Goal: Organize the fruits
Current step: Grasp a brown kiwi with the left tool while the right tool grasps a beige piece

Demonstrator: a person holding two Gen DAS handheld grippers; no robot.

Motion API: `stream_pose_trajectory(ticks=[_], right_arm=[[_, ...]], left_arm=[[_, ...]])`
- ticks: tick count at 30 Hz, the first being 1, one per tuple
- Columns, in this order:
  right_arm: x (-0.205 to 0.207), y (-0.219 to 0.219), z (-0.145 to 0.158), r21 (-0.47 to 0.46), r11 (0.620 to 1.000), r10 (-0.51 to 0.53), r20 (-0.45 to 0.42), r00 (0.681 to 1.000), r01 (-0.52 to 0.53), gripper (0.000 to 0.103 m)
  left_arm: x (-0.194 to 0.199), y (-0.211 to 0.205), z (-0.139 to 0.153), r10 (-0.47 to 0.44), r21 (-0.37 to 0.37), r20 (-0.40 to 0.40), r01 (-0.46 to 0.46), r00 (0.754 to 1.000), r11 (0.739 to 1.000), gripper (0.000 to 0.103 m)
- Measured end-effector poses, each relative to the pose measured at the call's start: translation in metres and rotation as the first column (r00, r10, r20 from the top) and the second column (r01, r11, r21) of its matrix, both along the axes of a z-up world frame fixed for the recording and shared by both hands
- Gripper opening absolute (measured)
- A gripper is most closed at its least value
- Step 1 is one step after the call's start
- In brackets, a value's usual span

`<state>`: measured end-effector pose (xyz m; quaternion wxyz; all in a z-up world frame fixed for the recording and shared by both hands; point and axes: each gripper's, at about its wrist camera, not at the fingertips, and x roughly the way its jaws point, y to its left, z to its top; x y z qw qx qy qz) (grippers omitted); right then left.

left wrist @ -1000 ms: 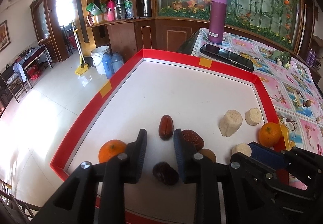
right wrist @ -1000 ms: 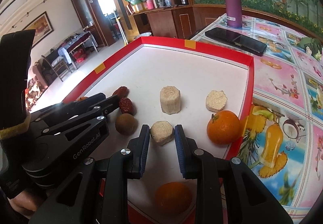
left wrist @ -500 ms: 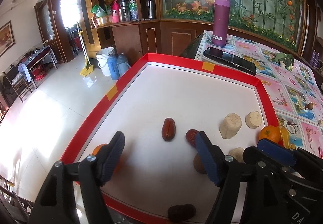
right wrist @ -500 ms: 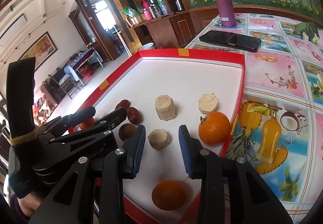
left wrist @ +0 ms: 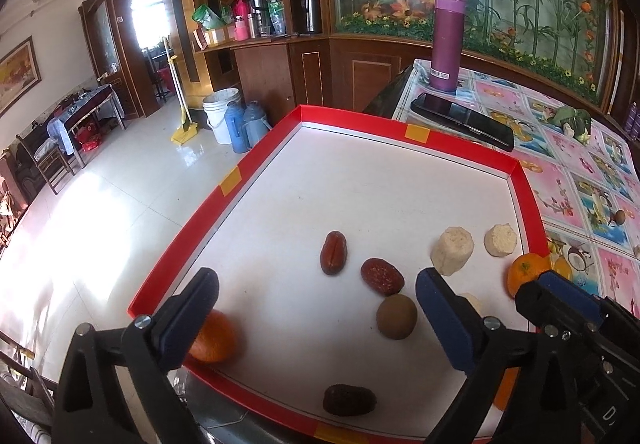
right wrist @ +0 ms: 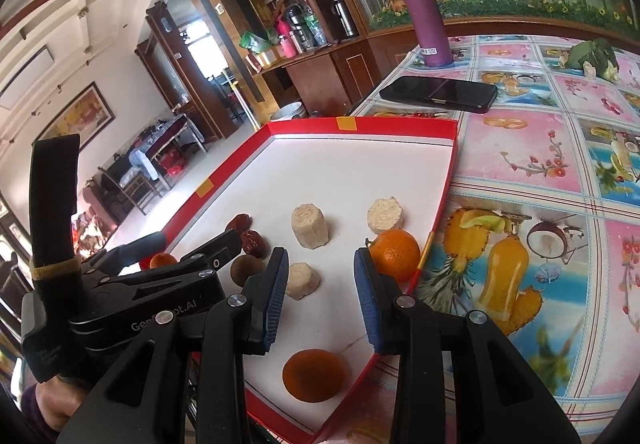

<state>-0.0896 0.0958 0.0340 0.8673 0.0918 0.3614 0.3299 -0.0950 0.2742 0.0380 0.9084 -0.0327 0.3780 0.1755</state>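
Note:
A red-rimmed white tray (left wrist: 528,191) holds the fruit. In the left wrist view two red dates (left wrist: 333,252) lie mid-tray, with a brown round fruit (left wrist: 396,316) just behind them. A darker date (left wrist: 349,400) rests by the near rim. My left gripper (left wrist: 318,318) hovers above these with its jaws opening wide, gripping nothing. One orange (left wrist: 212,336) peeks out behind its left finger. In the right wrist view my right gripper (right wrist: 322,296) stands open and empty, between a pale chunk (right wrist: 302,280) and an orange (right wrist: 394,254). Another orange (right wrist: 314,374) lies beneath it.
Two more pale chunks (right wrist: 310,230) stand further back in the tray. A black phone (right wrist: 438,93) and a purple bottle (right wrist: 424,15) sit on the flowered tablecloth (right wrist: 540,171) beyond. The tray's left side overhangs the tiled floor (left wrist: 100,211).
The left jaws have spread from narrow to wide, and the dark date now lies by the near rim. The right jaws widened a little, and that gripper shifted slightly.

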Motion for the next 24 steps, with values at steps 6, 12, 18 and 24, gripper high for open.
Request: stream_pose_trajectory(ticks=[6, 12, 18, 24], right_arm=[[0.004, -0.027, 0.006, -0.002, 0.998, -0.057, 0.021, 0.998, 0.057, 0.033], [0.016, -0.074, 0.015, 0.009, 0.988, -0.153, 0.053, 0.987, 0.153, 0.034], [0.031, -0.144, 0.019, -0.011, 0.957, -0.289, 0.073, 0.955, 0.29, 0.037], [0.041, -0.219, 0.016, -0.074, 0.904, -0.414, 0.094, 0.905, 0.421, 0.058]], left_arm=[[0.002, -0.016, 0.003, -0.046, -0.013, -0.013, 0.046, 0.999, 0.999, 0.103], [0.006, -0.038, 0.008, -0.092, -0.052, -0.022, 0.09, 0.996, 0.995, 0.103], [0.008, -0.066, 0.019, -0.136, -0.037, -0.007, 0.135, 0.991, 0.99, 0.103], [0.017, -0.109, 0.021, -0.219, 0.0, -0.027, 0.219, 0.975, 0.976, 0.103]])
